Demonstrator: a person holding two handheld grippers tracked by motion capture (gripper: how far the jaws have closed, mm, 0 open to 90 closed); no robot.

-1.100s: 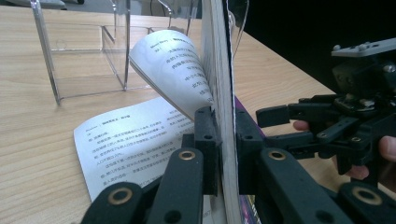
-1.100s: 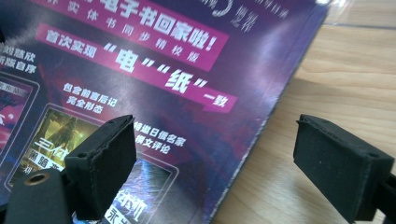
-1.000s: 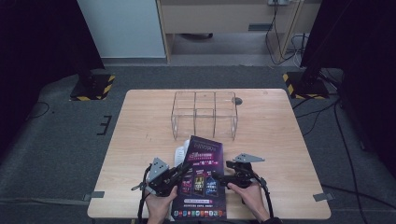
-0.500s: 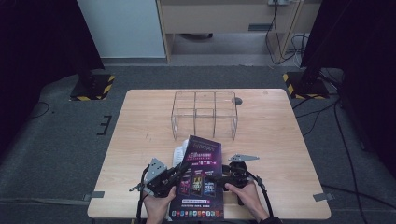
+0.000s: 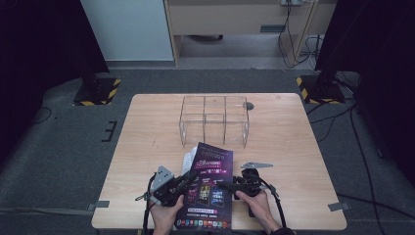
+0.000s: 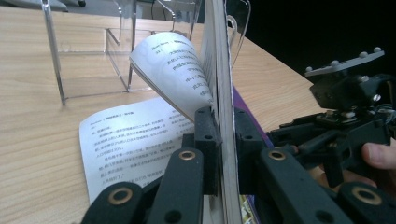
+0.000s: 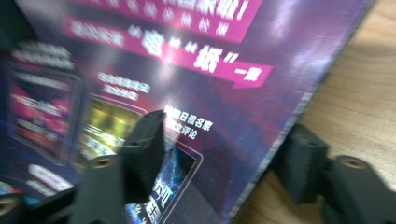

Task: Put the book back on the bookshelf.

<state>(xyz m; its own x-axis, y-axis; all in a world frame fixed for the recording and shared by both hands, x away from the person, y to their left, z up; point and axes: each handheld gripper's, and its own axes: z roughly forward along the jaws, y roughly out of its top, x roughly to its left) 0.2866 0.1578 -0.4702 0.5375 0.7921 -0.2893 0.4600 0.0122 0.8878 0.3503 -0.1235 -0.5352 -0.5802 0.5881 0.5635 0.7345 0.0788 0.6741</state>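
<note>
The table [image 5: 147,147] is made of light wood and stands on a grey floor [image 5: 58,161]. A clear box [image 5: 214,120] with small rooms inside sits on it, near the far edge. A magazine [image 5: 208,188] with a purple cover lies at the near edge. A white page [image 6: 126,140] lies flat on the wood.

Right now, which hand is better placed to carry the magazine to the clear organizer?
Left. The left tool is already clamped on the magazine. The right tool straddles its edge, jaws just closing, not visibly pressing. The clear organizer stands ahead.
</note>
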